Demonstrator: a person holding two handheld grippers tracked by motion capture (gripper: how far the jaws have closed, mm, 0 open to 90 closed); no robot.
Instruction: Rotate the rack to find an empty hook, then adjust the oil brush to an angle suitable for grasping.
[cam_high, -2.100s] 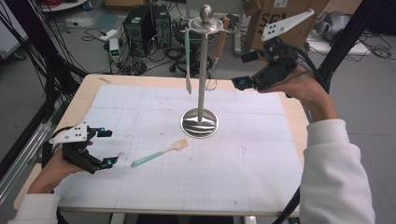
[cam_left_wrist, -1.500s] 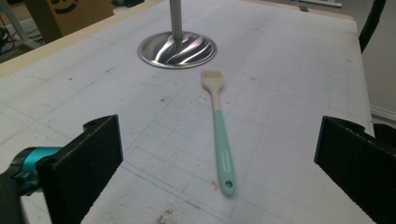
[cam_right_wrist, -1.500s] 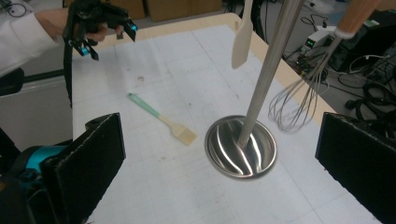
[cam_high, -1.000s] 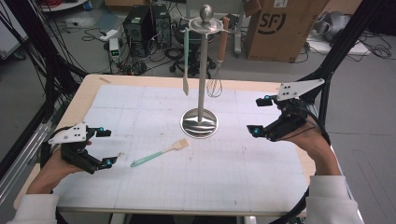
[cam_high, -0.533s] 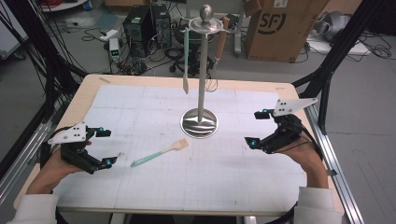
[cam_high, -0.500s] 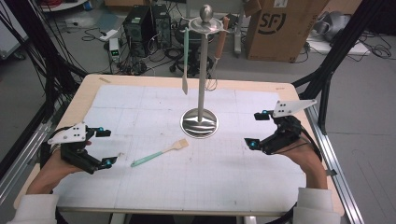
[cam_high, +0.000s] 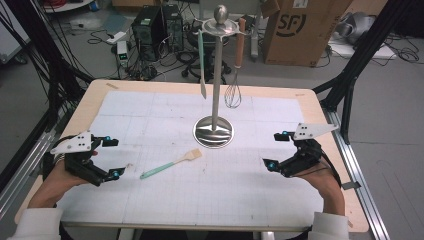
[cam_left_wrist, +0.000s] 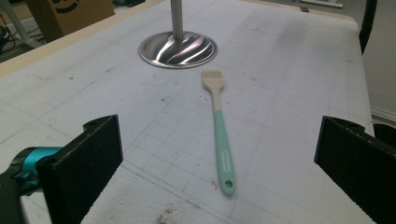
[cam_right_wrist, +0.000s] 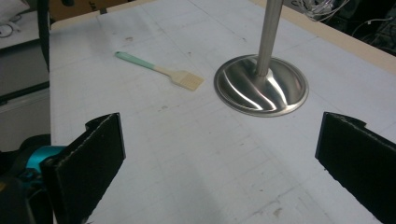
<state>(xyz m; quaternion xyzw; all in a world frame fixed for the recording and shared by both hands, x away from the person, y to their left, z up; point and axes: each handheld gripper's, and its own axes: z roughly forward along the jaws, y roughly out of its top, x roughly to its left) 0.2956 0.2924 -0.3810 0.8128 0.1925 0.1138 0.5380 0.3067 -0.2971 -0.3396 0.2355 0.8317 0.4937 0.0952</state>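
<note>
The mint-handled pastry brush with a beige head (cam_high: 171, 163) is seen lying flat just left of the round steel base of the utensil stand (cam_high: 213, 132), apart from it. Bare surface (cam_high: 250, 190) is left all round. Both the left gripper (cam_high: 111, 157) and the right gripper (cam_high: 277, 150) are held wide open and empty, well apart from the stand, near the surface's side edges.

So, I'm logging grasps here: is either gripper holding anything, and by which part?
Nothing is held. The left gripper and right gripper are both open, and the brush lies loose on the table.
</note>
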